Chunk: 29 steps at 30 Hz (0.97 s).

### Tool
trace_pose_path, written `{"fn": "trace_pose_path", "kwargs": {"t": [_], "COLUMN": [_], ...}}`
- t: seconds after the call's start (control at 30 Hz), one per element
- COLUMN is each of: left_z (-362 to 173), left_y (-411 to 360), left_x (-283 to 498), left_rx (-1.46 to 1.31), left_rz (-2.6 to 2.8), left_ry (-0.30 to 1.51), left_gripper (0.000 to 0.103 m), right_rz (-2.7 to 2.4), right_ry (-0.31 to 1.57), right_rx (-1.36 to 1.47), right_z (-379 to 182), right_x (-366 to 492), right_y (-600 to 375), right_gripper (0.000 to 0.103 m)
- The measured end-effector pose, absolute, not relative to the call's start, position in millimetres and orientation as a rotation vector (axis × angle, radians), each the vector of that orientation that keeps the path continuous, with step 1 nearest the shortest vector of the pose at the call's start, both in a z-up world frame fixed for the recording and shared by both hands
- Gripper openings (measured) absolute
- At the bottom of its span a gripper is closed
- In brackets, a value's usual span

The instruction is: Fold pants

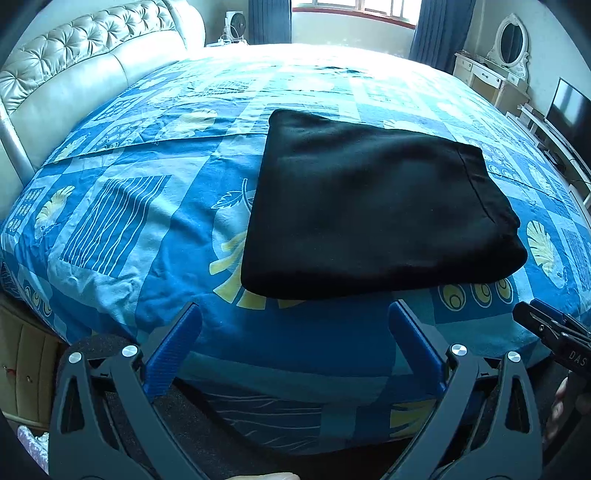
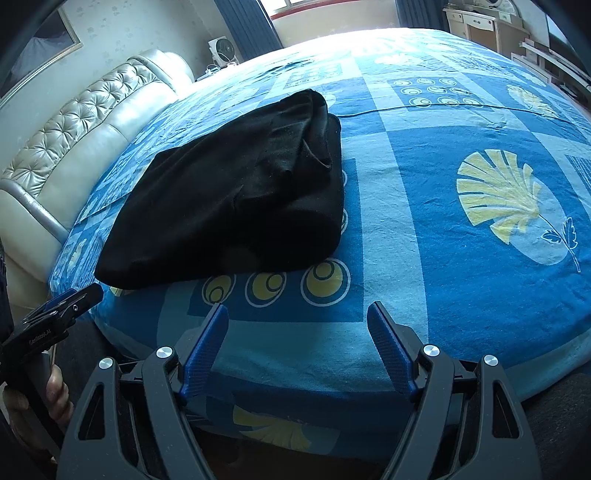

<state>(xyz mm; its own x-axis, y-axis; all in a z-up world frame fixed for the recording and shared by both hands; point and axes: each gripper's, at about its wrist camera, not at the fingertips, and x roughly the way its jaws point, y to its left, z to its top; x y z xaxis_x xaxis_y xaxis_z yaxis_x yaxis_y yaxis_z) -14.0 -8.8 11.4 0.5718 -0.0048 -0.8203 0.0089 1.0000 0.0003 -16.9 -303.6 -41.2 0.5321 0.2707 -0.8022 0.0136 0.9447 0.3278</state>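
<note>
The black pants (image 1: 373, 206) lie folded in a compact rectangle on the blue patterned bed (image 1: 140, 236). In the right wrist view the pants (image 2: 236, 195) sit to the left, layers stacked. My left gripper (image 1: 295, 317) is open and empty, held back at the bed's near edge, short of the pants. My right gripper (image 2: 297, 317) is open and empty, at the bed's near edge to the right of the pants. The right gripper's tip also shows at the lower right of the left wrist view (image 1: 546, 325); the left gripper's tip shows at the lower left of the right wrist view (image 2: 70, 302).
A tufted cream headboard (image 1: 74, 74) runs along the left. A white dresser with a mirror (image 1: 495, 70) and a TV (image 1: 569, 107) stand at the right. A fan (image 1: 236, 22) and blue curtains stand by the far window.
</note>
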Motion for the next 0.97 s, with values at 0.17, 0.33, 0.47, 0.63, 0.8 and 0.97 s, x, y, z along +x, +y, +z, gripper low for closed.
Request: {"fn": "trace_pose_path", "kwargs": {"t": [0.17, 0.33, 0.47, 0.63, 0.8, 0.97], "left_z": [13, 12, 14, 26, 47, 39], "left_y": [-9, -9, -10, -9, 7, 54], "left_x": [-14, -14, -15, -17, -2, 60], "left_rx": [0.007, 0.006, 0.004, -0.039, -0.049, -0.025], "left_rz": [-0.011, -0.014, -0.021, -0.077, -0.085, 0.019], "left_ry": [0.955, 0.961, 0.955, 0.91, 0.848, 0.807], "left_gripper": [0.101, 0.101, 0.101, 0.101, 0.101, 0.101], "right_rz": [0.164, 0.168, 0.175, 0.182, 0.201, 0.206], "right_ry": [1.005, 1.013, 1.018, 1.022, 1.009, 0.941], "right_rx": [0.309, 0.309, 0.312, 0.311, 0.302, 0.305], "right_z": [-42, -43, -43, -45, -36, -5], "right_x": [-17, -18, -18, -18, -17, -2], "right_y": [-302, -301, -299, -297, -294, -302], "right_gripper": [0.077, 0.077, 0.077, 0.077, 0.077, 0.077]}}
